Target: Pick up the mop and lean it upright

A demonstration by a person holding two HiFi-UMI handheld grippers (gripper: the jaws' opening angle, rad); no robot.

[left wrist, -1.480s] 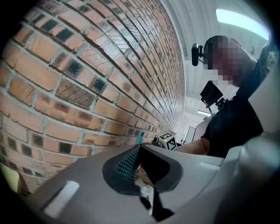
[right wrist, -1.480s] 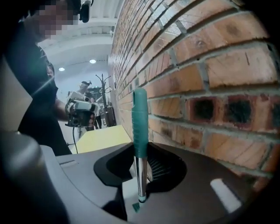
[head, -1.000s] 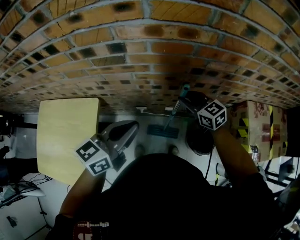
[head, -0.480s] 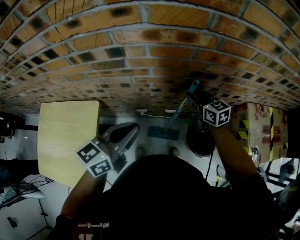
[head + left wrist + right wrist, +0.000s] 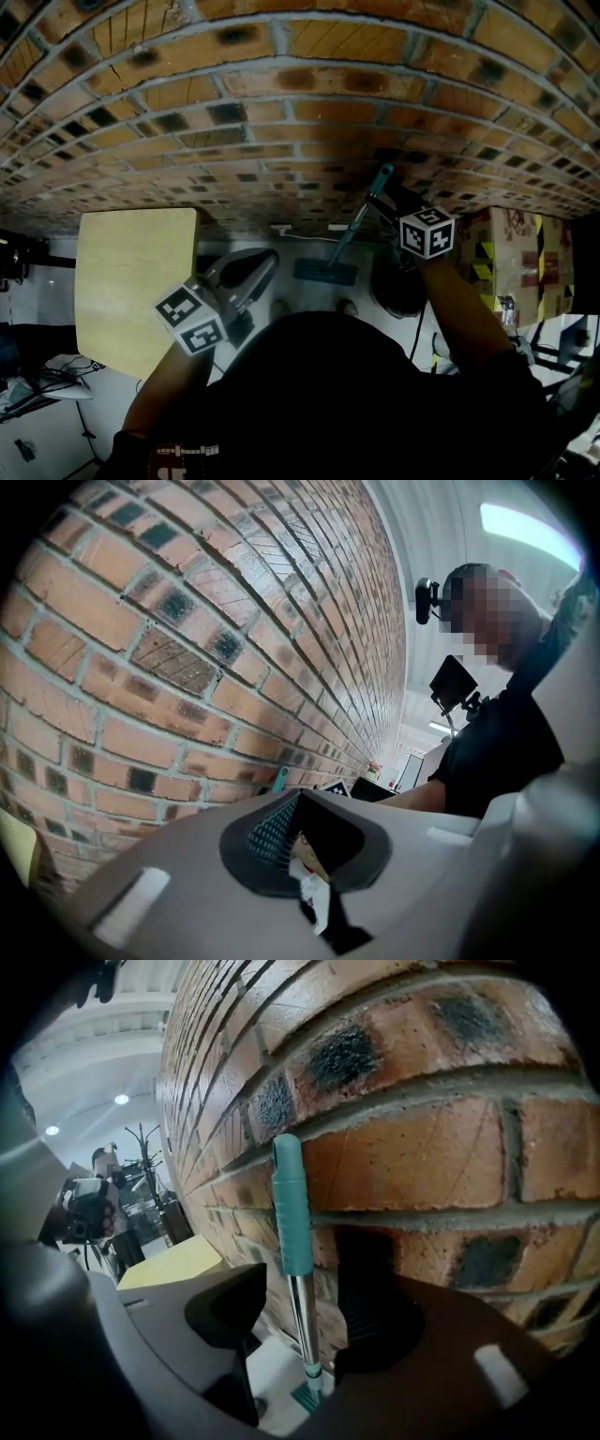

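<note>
The mop stands upright against the brick wall (image 5: 281,112), its flat teal head (image 5: 325,272) on the floor. Its teal grip (image 5: 382,176) touches the bricks. My right gripper (image 5: 380,199) is around the handle just below that grip, and its jaws are opening. In the right gripper view the metal shaft (image 5: 303,1326) runs between the two pads (image 5: 225,1316) with a gap on each side, and the grip (image 5: 291,1204) rests on the wall. My left gripper (image 5: 267,258) hangs low at the left, away from the mop, shut with nothing in it (image 5: 300,803).
A pale wooden board (image 5: 136,281) lies at the left beside the wall. A black round object (image 5: 398,281) sits under my right arm, and a cardboard box (image 5: 511,253) with yellow-black tape stands to the right. Cables lie on the floor at far left.
The top of the mop handle has shifted a little right and come to rest on the bricks. The right gripper followed it. The left gripper has hardly moved.
</note>
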